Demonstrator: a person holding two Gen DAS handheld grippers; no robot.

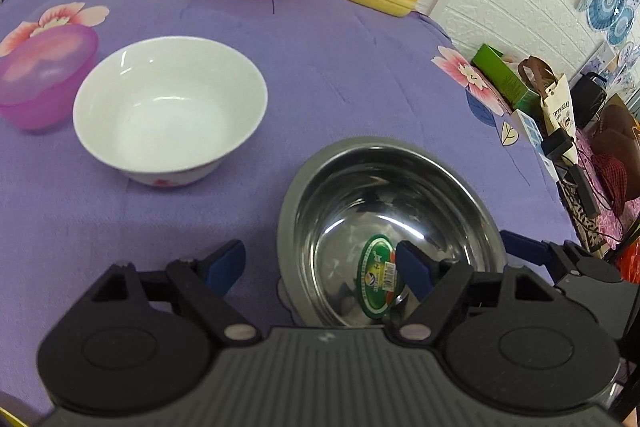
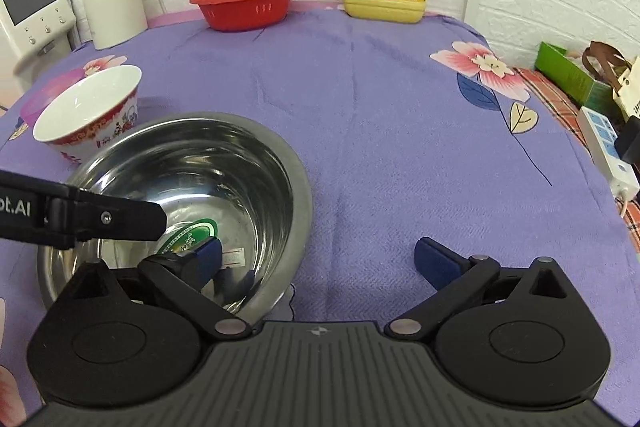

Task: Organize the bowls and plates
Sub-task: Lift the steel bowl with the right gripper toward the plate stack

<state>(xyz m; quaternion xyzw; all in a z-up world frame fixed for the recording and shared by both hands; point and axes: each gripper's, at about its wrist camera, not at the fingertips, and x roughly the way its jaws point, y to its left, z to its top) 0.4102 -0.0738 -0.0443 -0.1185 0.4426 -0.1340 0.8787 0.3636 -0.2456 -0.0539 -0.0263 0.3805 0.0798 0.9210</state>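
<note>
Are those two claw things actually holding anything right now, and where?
Nothing is held. Both the left gripper and right gripper are open, each straddling the rim of the steel bowl, one finger inside, one outside.

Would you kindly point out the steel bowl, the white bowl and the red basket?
steel bowl (image 1: pixel 400 187): left wrist view, inner far wall.
white bowl (image 1: pixel 168 107): left wrist view, inside bottom.
red basket (image 2: pixel 244 9): right wrist view, front outer wall.

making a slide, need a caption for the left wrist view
Open left gripper straddling the near rim of a steel bowl, white bowl beside it on the purple tablecloth.
</note>
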